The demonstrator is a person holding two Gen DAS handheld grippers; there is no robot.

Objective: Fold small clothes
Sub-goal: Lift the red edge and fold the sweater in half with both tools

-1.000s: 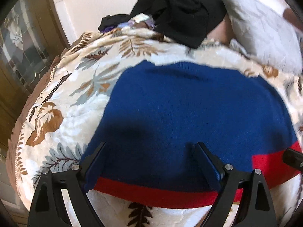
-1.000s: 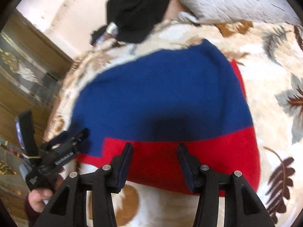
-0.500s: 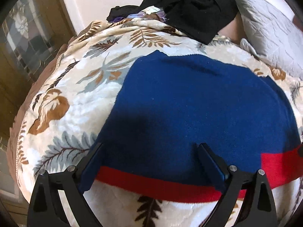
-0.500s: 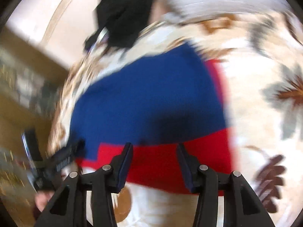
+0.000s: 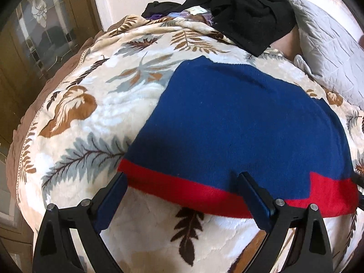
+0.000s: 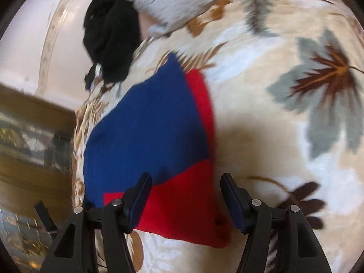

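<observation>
Both claws (image 5: 182,186) (image 6: 185,191) gape empty over the flat sweater (image 5: 238,122), red hem nearest.

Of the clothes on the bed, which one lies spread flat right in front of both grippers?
The blue-and-red knit garment, lying flat on the leaf-print blanket. The black clothes sit crumpled in a heap at the far end, beside the grey pillow.

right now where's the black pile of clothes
In the left wrist view, the black clothes sit at the far end of the leaf-print blanket, beyond the blue and red sweater and just left of the grey pillow.
</observation>
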